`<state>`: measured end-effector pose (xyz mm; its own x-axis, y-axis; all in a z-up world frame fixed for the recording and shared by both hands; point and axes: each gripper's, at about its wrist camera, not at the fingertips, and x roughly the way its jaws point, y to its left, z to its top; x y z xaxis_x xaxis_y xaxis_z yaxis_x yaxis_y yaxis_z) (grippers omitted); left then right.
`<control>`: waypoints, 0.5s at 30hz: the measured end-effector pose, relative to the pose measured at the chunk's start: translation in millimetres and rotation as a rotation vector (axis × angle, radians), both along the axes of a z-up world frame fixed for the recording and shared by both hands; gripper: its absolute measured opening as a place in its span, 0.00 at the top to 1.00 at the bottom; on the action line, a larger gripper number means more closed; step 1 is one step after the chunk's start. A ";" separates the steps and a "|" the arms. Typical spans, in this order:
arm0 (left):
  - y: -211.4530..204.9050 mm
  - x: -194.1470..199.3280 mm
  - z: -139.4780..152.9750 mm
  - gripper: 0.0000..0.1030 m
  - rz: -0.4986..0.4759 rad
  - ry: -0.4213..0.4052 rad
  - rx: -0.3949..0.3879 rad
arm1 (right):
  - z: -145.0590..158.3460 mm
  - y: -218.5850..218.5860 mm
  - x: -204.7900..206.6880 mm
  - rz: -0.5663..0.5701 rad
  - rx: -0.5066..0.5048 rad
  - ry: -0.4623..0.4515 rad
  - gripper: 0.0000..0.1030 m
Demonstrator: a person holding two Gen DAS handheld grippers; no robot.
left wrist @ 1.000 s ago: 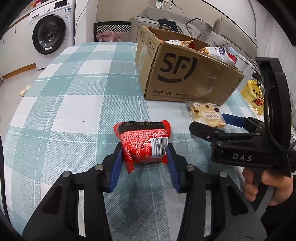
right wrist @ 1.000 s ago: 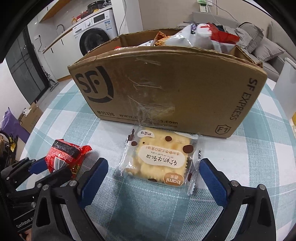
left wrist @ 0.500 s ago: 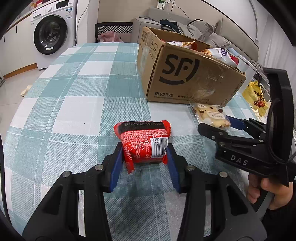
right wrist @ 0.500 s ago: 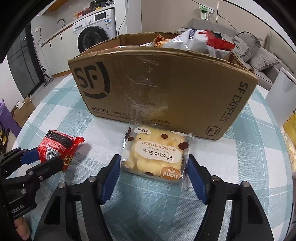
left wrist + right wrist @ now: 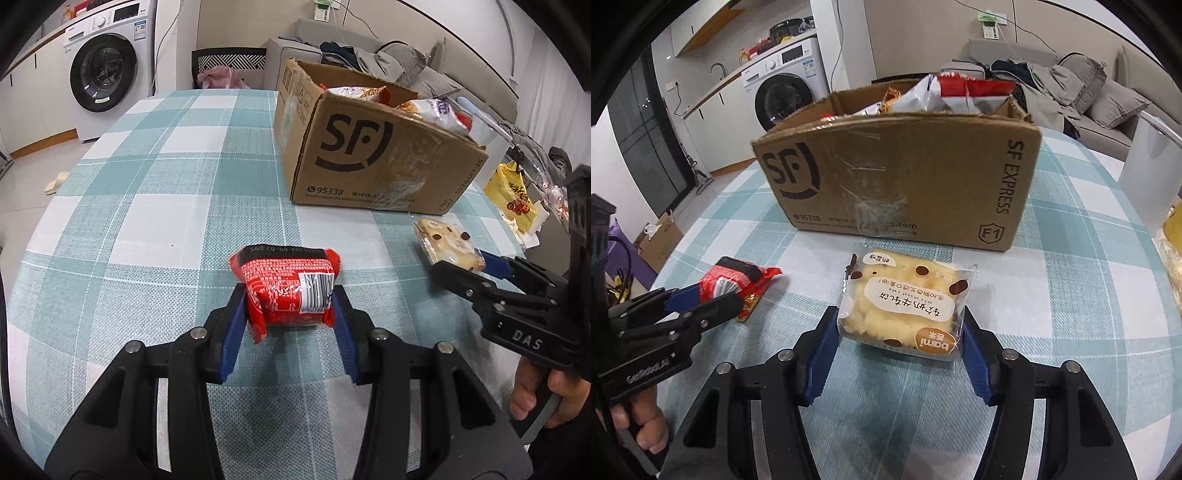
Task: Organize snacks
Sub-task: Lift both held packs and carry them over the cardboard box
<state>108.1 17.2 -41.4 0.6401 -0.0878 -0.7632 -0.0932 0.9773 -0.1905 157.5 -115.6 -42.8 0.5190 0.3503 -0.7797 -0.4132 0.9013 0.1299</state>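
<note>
From my left wrist, my left tool [image 5: 290,314] is clenched on the red snack pack [image 5: 288,286], light and crinkly, mid-bench; gripping across its short sides suits it. The cardboard box [image 5: 369,155] toward the far edge holds several snack bags.

From my right wrist, my right tool [image 5: 901,332] is closing on the cake packet [image 5: 905,306], soft and crushable, pads touching its sides, just before the box.

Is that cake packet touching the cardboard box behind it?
Apart. In the right wrist view a strip of checked tablecloth shows between the cake packet and the cardboard box.
</note>
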 end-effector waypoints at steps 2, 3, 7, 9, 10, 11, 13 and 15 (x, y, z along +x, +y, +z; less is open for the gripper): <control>-1.9 -2.4 5.7 0.60 -0.005 -0.010 -0.004 | 9.3 -6.0 -8.3 0.002 0.012 -0.017 0.40; -3.2 -3.2 9.5 0.60 -0.010 -0.016 -0.004 | 14.2 -9.1 -11.6 0.002 0.017 -0.026 0.40; -8.8 -8.6 30.3 0.61 -0.021 -0.063 -0.005 | 43.5 -23.4 -26.4 -0.008 0.065 -0.075 0.40; -12.0 -10.7 41.0 0.61 -0.029 -0.083 -0.003 | 60.0 -31.9 -33.9 -0.017 0.080 -0.103 0.40; -13.1 -11.1 45.2 0.61 -0.034 -0.090 -0.004 | 68.1 -34.1 -37.4 -0.020 0.082 -0.120 0.40; -14.6 -11.4 50.1 0.61 -0.039 -0.096 -0.004 | 75.1 -35.9 -40.4 -0.018 0.086 -0.133 0.40; -17.2 -12.0 60.1 0.61 -0.045 -0.111 -0.006 | 91.8 -39.8 -46.0 -0.016 0.096 -0.163 0.40; -19.3 -12.3 69.6 0.61 -0.053 -0.126 -0.005 | 108.9 -43.1 -51.0 -0.018 0.114 -0.190 0.40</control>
<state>95.8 -2.0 28.3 0.7254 -0.1280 -0.6764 -0.0162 0.9791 -0.2027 106.5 -158.6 66.1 0.6596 0.4198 -0.6235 -0.4239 0.8928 0.1527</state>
